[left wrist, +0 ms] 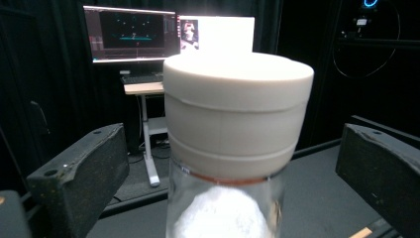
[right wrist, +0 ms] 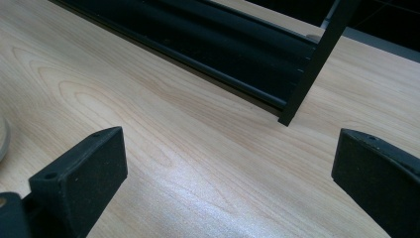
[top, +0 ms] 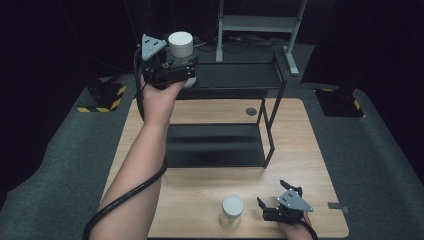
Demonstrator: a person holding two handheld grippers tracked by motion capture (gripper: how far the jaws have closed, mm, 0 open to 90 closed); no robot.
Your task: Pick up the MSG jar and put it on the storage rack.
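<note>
Jars: two, each clear glass with a white lid.
Far jar [top: 180, 47]: at 11 o'clock of the table [top: 200, 190], standing on the left end of the black shelf's [top: 235, 75] top board.
Near jar [top: 232, 211]: at 6 o'clock, upright on the table edge, just left of the right tongs [top: 275, 200].
Left tongs [top: 172, 67]: spread wide, the far jar [left wrist: 237, 124] between them, gaps showing on both sides, pads not pressing.
Right tongs: spread wide over bare wood, holding nothing [right wrist: 223, 173].
In the way: the shelf's lower board [top: 215, 145] spans the table's middle; a black post [right wrist: 317, 64] stands at 1 o'clock of the right tongs.
Shelves: one, with two boards.
Background: two lit monitors [left wrist: 131, 32] behind the far jar.
</note>
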